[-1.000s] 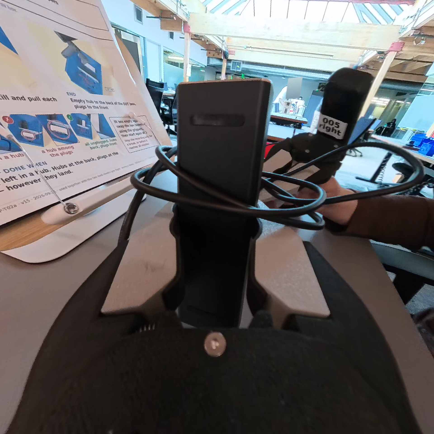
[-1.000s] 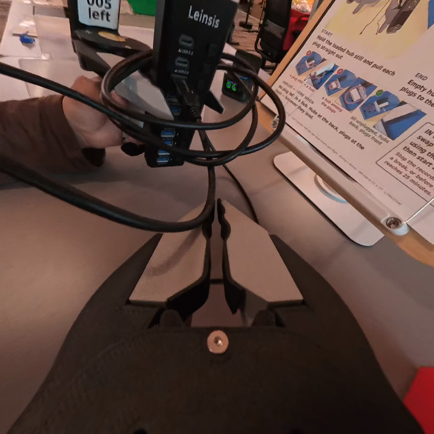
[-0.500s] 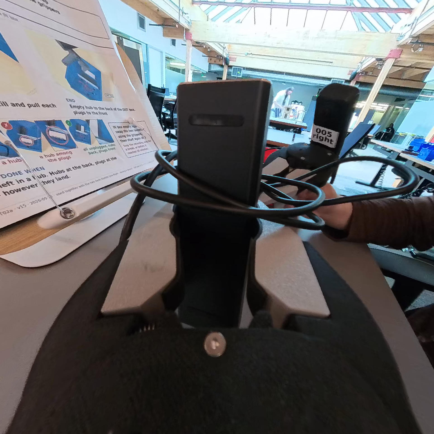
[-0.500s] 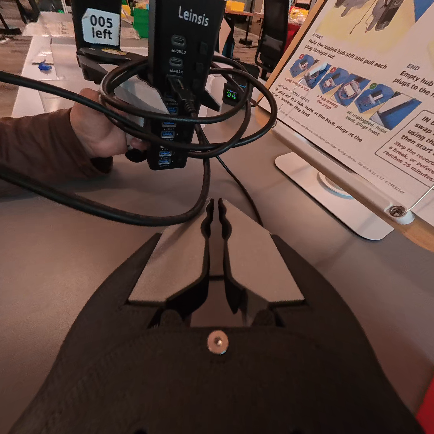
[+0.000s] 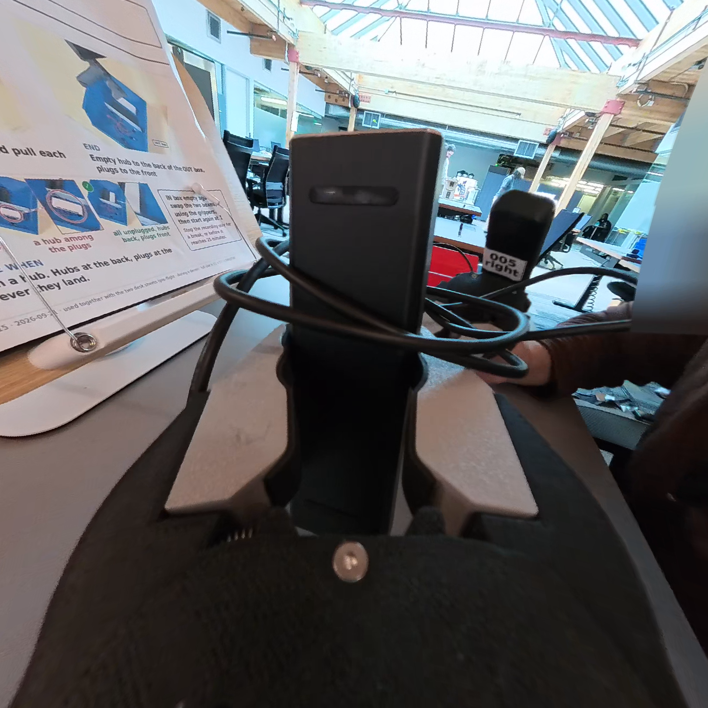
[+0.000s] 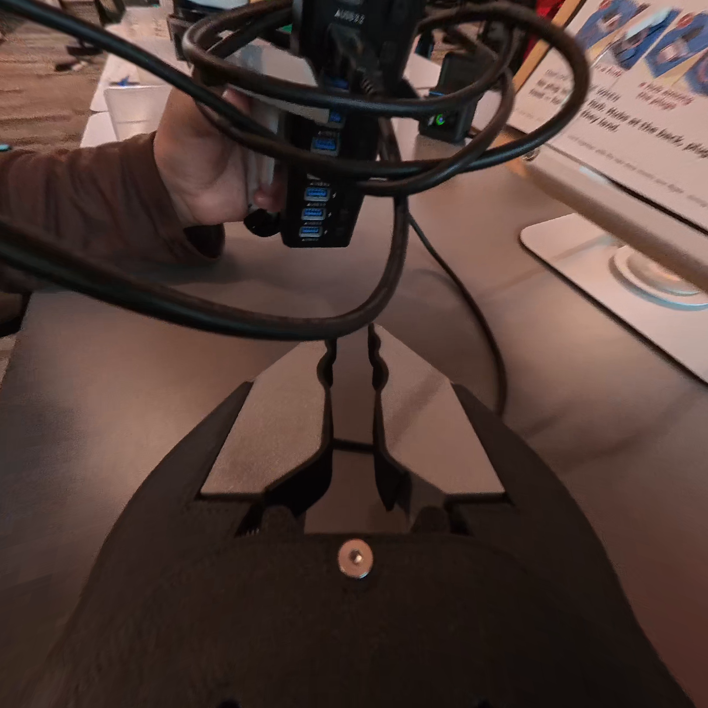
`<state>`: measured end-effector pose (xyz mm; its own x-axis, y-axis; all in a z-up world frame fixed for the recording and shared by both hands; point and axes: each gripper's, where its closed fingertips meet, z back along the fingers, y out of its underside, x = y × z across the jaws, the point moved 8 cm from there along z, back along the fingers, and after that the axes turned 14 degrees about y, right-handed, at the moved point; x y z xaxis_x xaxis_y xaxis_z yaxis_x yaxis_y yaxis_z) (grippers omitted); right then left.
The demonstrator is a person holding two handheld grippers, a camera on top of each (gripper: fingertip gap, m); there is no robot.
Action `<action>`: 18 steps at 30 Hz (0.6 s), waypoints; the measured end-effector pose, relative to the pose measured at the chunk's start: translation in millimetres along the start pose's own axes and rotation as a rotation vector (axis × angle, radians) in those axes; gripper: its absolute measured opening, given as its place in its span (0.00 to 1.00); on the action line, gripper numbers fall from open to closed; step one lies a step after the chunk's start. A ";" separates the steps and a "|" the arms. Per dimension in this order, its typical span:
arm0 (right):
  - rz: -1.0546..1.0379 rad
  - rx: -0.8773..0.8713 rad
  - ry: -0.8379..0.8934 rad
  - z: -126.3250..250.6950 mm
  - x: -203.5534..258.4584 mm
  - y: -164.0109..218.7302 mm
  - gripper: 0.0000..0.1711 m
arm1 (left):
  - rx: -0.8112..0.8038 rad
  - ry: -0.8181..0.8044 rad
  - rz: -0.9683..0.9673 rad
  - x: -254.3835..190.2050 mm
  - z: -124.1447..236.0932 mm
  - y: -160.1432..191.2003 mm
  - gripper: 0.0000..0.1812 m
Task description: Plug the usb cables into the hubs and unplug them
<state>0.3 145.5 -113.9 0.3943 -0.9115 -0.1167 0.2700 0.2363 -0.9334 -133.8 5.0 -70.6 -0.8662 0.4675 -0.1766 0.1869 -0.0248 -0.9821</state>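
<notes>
Hub held upright, cable looped round it.
Your left gripper clamps the hub above the surface, ports facing your right gripper, slightly parted and empty beneath the cable.

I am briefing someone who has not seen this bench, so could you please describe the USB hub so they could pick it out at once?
Start at the grey table, beside the white stand holding the instruction sheet. Held upright above it in the left tongs is the USB hub, a tall black slab. Black cable loops around it, and a column of blue ports runs down its far face.
</notes>
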 end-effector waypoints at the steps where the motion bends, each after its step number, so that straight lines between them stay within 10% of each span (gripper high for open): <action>1: -0.001 0.005 -0.015 -1.7 1.8 1.8 0.08 | 0.004 0.002 0.002 0.6 -0.6 0.8 0.33; 18: -0.019 -0.070 0.005 1.6 -1.2 -4.1 0.14 | 0.039 0.054 0.021 -3.5 -12.4 7.5 0.33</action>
<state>0.1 146.2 -109.4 0.3854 -0.9173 -0.0998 0.2152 0.1945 -0.9570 -123.6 14.2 -76.5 -0.8360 0.5131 -0.1947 0.1859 -0.0690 -0.9801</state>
